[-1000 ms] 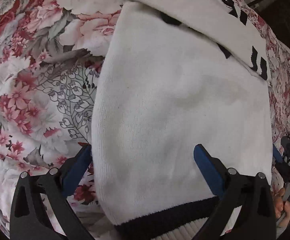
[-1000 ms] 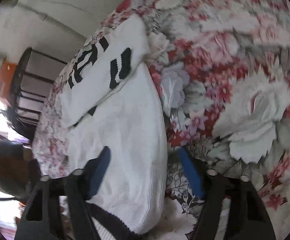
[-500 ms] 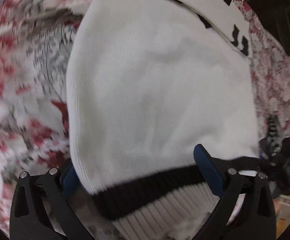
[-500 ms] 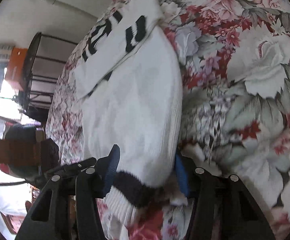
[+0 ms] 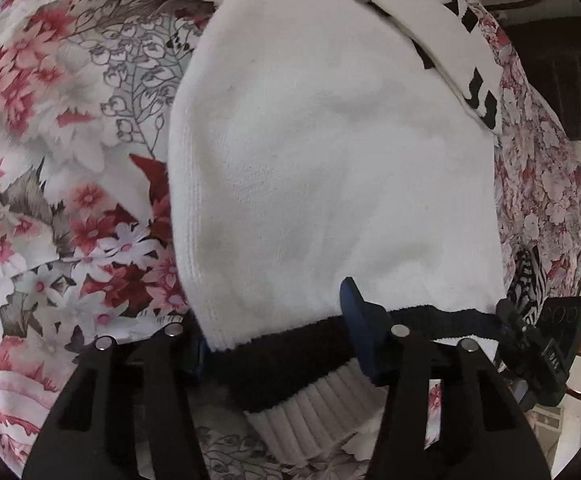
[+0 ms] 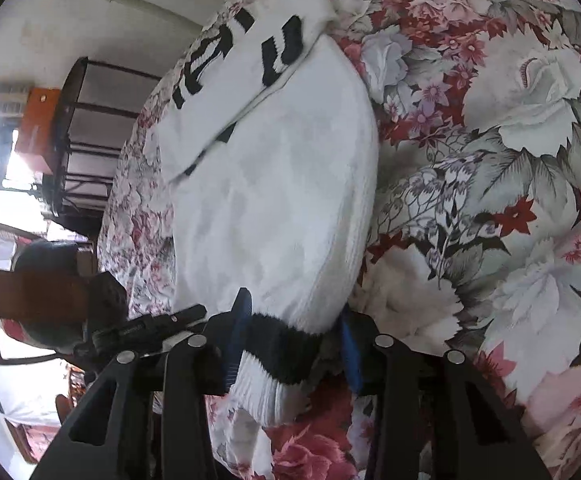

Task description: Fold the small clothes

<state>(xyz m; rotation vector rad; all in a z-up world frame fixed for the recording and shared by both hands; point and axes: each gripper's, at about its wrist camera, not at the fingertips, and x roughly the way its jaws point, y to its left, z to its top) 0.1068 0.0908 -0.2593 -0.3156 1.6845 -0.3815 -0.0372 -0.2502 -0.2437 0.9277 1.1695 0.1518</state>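
So it's a thick white sock (image 5: 330, 152), terry knit, with a black band (image 5: 290, 356) near the opening and a ribbed white cuff (image 5: 322, 412) after that. It's lying flat on the floral bedspread (image 5: 50, 140), cuff end nearest both cameras. A second white sock (image 6: 246, 56) with black lettering lies across its far end, overlapping it at an angle.

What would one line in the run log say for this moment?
step: gripping cuff | left gripper: closing on white sock | right gripper: closing on it | surface: floral sheet
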